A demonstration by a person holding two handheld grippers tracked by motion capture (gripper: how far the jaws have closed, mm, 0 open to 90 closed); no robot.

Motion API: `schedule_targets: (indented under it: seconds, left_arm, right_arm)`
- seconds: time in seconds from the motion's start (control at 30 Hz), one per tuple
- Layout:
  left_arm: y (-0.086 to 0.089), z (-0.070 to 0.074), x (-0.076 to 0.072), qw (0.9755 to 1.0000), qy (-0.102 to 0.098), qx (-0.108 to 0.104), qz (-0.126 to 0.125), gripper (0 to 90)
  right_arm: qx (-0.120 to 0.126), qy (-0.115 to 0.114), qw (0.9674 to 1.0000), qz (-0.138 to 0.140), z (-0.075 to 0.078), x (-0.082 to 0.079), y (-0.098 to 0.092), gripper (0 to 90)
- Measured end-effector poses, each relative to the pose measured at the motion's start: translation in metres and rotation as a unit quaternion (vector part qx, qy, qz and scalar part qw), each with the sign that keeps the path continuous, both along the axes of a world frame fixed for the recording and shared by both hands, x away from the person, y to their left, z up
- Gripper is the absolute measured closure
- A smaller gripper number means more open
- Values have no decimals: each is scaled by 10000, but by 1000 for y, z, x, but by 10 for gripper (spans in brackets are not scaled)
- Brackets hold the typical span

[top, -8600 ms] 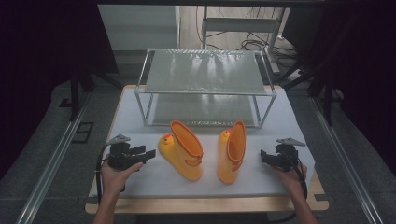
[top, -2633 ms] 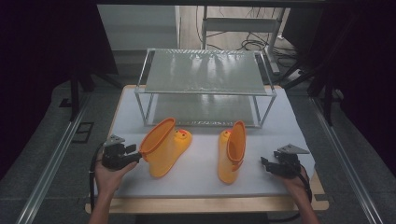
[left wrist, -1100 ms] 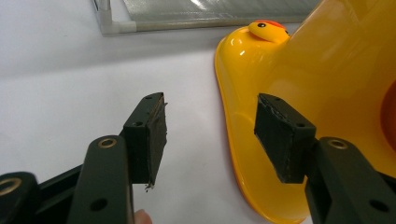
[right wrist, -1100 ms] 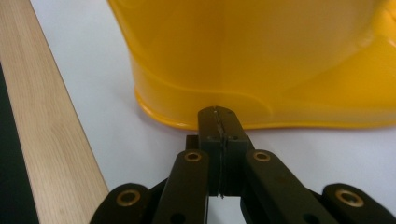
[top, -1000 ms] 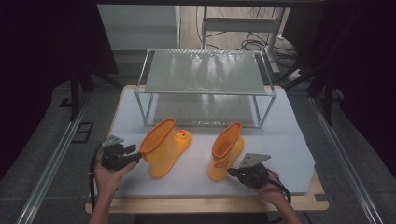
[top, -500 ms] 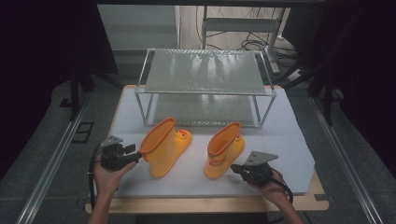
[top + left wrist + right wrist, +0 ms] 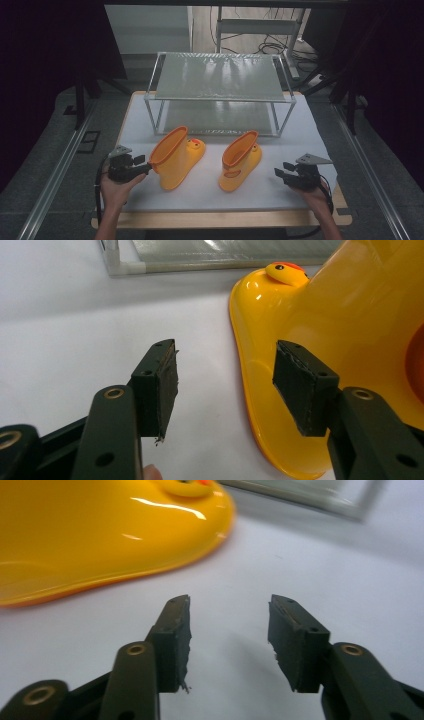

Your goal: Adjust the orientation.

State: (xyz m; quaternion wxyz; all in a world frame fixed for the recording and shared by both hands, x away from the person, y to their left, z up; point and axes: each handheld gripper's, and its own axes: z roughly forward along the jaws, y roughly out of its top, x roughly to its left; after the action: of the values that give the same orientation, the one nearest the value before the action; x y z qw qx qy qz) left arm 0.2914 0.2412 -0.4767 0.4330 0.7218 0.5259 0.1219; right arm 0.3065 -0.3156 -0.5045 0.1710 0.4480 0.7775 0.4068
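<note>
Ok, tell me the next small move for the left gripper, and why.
Probably ease the left gripper forward and close on the left boot at its top rim. Its fingers are open, one beside the boot's yellow wall, gripping nothing, and both boots lie tipped on the white mat before the wire shelf.

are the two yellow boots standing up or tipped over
Both tipped over: the left boot and right boot lie on their sides on the white mat, openings facing the person.

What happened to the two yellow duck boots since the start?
Both boots got turned so their toes point toward the shelf. The left boot shifted left; the left tool let it go and sits open beside it. The right tool turned the right boot, released it and backed away. The shelf stayed put.
</note>
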Motion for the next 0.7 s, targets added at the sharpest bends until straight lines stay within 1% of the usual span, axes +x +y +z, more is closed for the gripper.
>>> schedule_targets:
  seconds: [0.1, 0.2, 0.27, 0.57, 0.7]
  left_arm:
    - [0, 0, 0, 10000, -3, -7, -6, 438]
    - [0, 0, -1, 10000, -51, -50, 54, 438]
    - [0, 1, -1, 10000, -59, -56, 55, 438]
    - [-1, 0, -1, 10000, -37, -30, 38, 437]
    - [0, 2, -2, 10000, -53, -40, 35, 436]
  right_arm:
    - [52, 35, 9997, -224, -2, 1, -8, 485]
    - [130, 61, 9993, -349, -3, 2, -13, 480]
    - [127, 52, 9991, -402, -4, 2, -14, 479]
    - [101, 33, 9991, -410, -4, 2, -14, 476]
    - [104, 25, 9991, -406, -4, 1, -14, 475]
